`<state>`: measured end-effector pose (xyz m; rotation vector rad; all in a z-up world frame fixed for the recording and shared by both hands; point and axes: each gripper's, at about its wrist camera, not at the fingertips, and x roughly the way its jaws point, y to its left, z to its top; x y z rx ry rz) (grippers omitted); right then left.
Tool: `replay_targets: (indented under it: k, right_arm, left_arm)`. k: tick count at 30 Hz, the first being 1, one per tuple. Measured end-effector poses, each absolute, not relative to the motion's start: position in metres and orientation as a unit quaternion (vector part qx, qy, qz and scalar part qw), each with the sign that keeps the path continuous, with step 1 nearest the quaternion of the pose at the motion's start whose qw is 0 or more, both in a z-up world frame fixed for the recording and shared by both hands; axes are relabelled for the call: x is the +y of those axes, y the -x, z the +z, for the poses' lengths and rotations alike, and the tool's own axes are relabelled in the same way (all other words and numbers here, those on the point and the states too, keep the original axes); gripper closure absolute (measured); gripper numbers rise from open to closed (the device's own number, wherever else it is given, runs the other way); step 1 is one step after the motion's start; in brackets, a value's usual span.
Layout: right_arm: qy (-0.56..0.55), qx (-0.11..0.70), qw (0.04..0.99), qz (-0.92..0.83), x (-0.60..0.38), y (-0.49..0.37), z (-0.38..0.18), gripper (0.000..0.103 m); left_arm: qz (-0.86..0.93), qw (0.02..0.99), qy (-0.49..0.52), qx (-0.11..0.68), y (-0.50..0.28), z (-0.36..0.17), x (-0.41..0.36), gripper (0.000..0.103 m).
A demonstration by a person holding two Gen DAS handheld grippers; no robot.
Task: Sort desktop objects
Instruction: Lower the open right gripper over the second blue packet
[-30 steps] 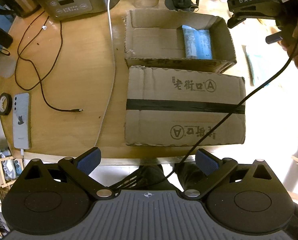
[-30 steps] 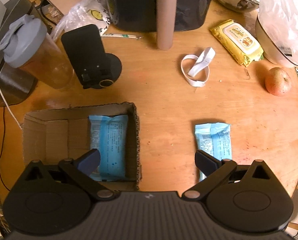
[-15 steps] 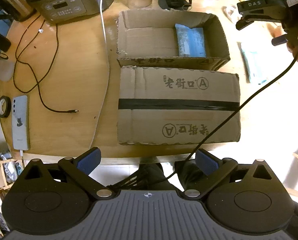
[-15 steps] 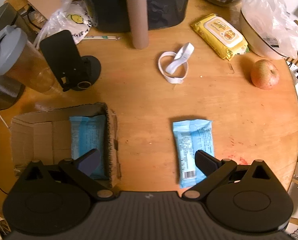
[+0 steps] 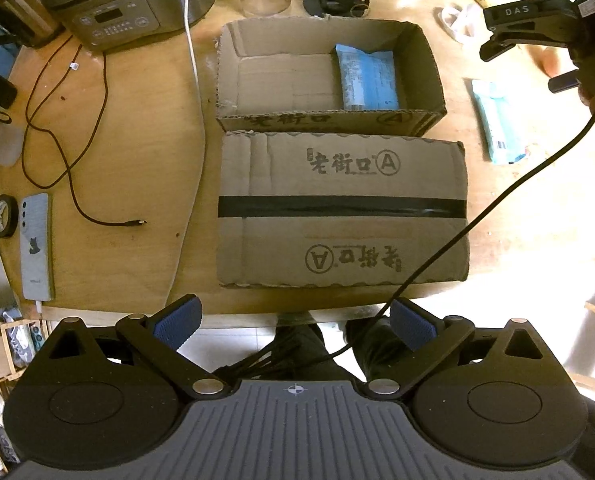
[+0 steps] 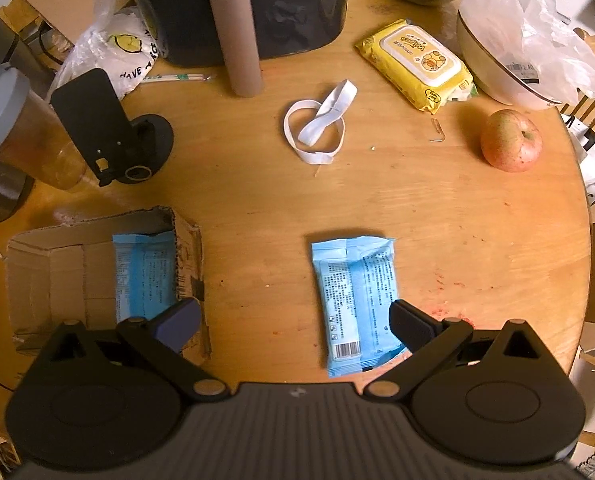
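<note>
Jaws spread on both grippers, holding nothing; my right gripper (image 6: 293,320) hangs nearest the loose packet (image 6: 357,300), lying lengthwise ahead, slightly right.

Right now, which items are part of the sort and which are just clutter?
In play:
loose blue packet
open cardboard box
blue packet in the box
right gripper, open over the loose packet

Clutter:
apple
yellow wipes pack
white elastic band
phone
flattened carton
</note>
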<state>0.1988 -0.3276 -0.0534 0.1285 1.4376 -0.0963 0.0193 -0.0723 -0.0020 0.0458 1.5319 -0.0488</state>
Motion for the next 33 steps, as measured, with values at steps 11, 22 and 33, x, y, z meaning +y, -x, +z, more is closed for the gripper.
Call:
replay_targets:
  k: [11,22,33]
  right_arm:
    - [-0.062,0.66,0.748,-0.045,-0.345,-0.196,-0.056,0.0]
    - [-0.06,0.66,0.748,-0.045,-0.363,-0.191,-0.059,0.0]
    - [-0.046,0.662,0.747,-0.037,-0.373,-0.194,-0.065,0.0]
  left_arm:
    - [-0.022,0.718,-0.025,0.695,-0.018,-0.002,-0.084,0.0]
    - [-0.025,0.716,-0.031,0.697,-0.015,-0.003,-0.096,0.0]
    - [-0.024,0.713,-0.034,0.7,-0.013,-0.003,-0.103,0.0]
